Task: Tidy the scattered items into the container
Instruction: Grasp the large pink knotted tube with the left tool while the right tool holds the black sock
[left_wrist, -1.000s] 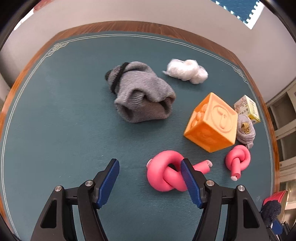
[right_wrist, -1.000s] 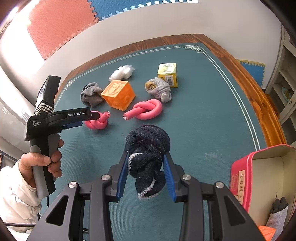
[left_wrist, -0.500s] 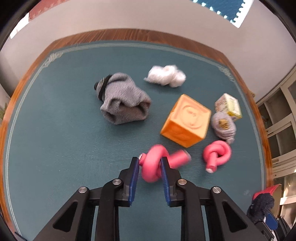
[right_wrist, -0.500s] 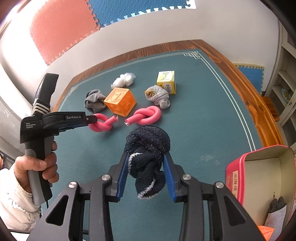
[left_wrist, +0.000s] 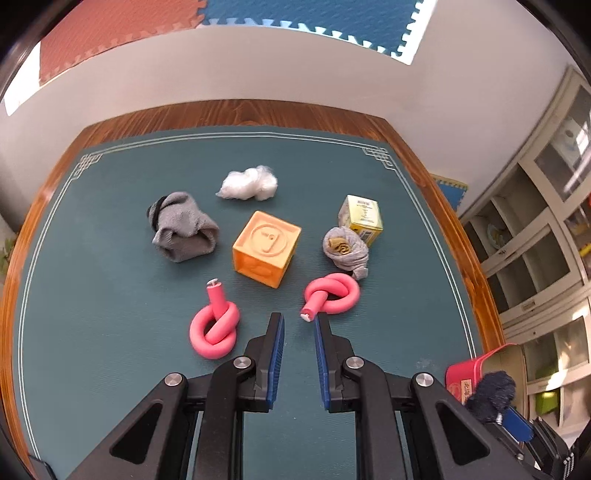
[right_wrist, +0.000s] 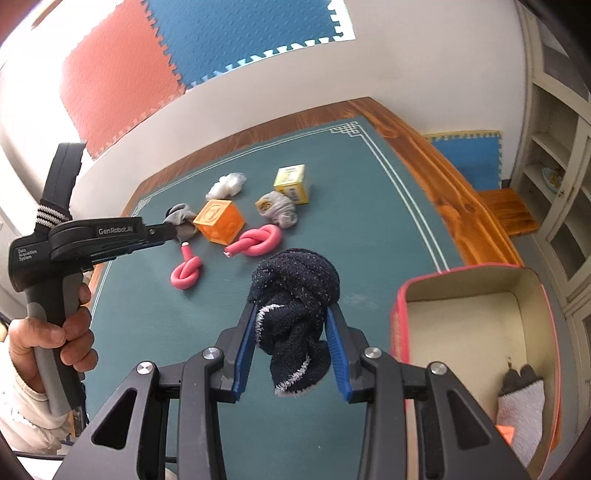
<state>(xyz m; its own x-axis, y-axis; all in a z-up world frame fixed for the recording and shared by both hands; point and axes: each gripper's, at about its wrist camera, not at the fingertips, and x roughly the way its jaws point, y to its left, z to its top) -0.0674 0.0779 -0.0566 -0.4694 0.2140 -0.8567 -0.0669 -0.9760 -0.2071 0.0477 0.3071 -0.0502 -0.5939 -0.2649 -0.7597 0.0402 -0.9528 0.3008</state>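
My right gripper (right_wrist: 291, 317) is shut on a dark navy rolled sock (right_wrist: 293, 295), held above the green mat just left of the red-rimmed container (right_wrist: 402, 295). My left gripper (left_wrist: 298, 325) is raised above the mat, its jaws nearly closed with a narrow gap and nothing between them. One pink foam knot (left_wrist: 215, 326) lies left of its fingers, a second pink knot (left_wrist: 332, 293) just ahead to the right. The first pink knot also shows in the right wrist view (right_wrist: 186, 271). An orange cube (left_wrist: 266, 247), a grey sock (left_wrist: 183, 232), a grey-tan rolled sock (left_wrist: 345, 249), a white wad (left_wrist: 249, 182) and a yellow box (left_wrist: 362, 218) lie beyond.
The container holds a grey-and-white sock (right_wrist: 521, 398) and something orange (right_wrist: 506, 432) at its near end. The mat's wooden table edge (right_wrist: 443, 184) runs along the right. A shelving unit (left_wrist: 535, 240) stands to the right of the table.
My left gripper closed on the near pink knot, then lifted and drew back without it; the knot lies shifted on the mat. My right gripper carried the navy sock toward the container.
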